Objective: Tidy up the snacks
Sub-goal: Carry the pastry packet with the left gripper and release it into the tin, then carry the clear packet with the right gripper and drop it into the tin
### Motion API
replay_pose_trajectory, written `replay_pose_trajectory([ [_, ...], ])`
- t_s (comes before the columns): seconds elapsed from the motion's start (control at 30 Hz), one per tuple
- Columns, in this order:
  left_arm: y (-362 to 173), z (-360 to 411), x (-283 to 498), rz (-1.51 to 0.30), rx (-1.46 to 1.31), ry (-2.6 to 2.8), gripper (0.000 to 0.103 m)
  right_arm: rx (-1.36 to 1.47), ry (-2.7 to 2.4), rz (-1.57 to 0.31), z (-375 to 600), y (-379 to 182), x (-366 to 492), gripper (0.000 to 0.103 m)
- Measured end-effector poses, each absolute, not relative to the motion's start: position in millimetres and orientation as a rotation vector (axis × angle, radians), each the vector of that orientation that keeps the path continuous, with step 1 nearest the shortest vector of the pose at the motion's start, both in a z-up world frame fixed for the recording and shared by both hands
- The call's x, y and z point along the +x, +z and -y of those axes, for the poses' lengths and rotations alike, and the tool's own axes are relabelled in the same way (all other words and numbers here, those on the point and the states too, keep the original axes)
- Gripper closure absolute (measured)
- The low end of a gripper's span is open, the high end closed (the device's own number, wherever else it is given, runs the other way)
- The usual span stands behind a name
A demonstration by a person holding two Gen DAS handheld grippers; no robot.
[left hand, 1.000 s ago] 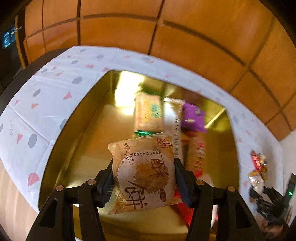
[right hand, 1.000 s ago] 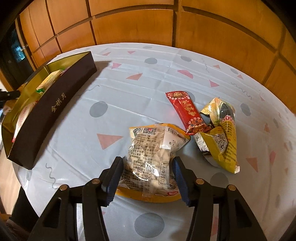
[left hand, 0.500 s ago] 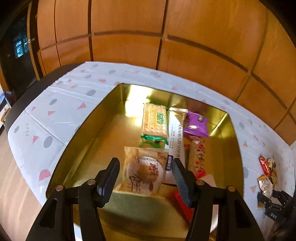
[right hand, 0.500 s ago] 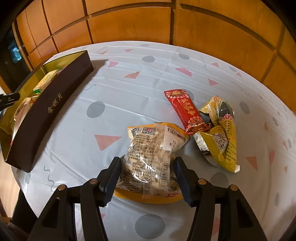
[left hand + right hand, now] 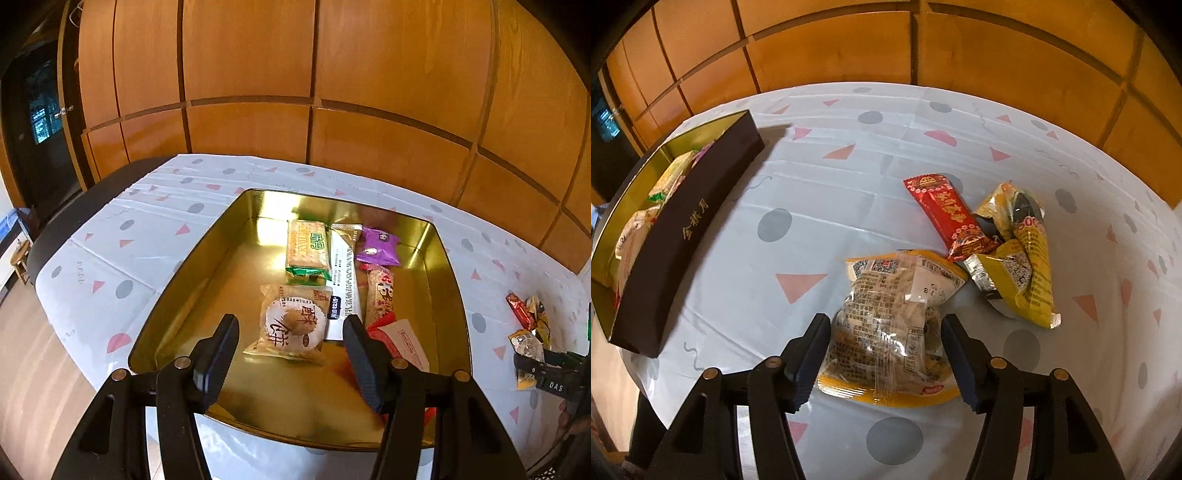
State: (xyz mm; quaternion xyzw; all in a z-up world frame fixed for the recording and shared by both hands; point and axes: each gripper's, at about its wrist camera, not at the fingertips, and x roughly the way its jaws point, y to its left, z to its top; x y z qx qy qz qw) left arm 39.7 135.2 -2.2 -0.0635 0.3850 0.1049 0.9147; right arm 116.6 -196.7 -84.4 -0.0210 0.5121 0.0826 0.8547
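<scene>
Overhead, left tongs [image 5: 290,345] gape above tin [image 5: 448,280].

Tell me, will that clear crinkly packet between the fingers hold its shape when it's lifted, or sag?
The clear packet will probably sag somewhat: its film looks thin and wrinkled, with loose pieces inside. It likely weighs little, being mostly air and small snacks. The glossy wrap may slip, since the right hand-held gripper stands open around it, its fingers either side of the packet's middle.
</scene>
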Motion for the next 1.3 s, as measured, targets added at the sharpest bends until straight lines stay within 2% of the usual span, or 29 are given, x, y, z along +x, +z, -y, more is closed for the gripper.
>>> replay_pose_trajectory([
  [0.07, -3, -135, 38, -0.795, -0.135, 0.213, 0.044, -0.042, 0.175, -1.069, 197, -81, 116, 0.044],
  [0.13, -6, -136, 37, -0.801, -0.141, 0.211, 0.044, -0.045, 0.184, -1.068, 195, -80, 116, 0.057],
  [0.17, -6, -136, 36, -0.801, -0.143, 0.211, 0.044, -0.057, 0.179, -1.064, 193, -80, 115, 0.058],
  [0.67, -9, -143, 21, -0.797, -0.156, 0.209, 0.044, -0.07, 0.211, -1.075, 175, -77, 111, 0.065],
  [0.93, -9, -148, 14, -0.795, -0.156, 0.213, 0.044, 0.116, 0.284, -1.098, 177, -71, 108, 0.066],
  [1.3, -3, -153, 12, -0.778, -0.167, 0.219, 0.044, 0.128, 0.442, -0.995, 133, -15, 105, 0.066],
])
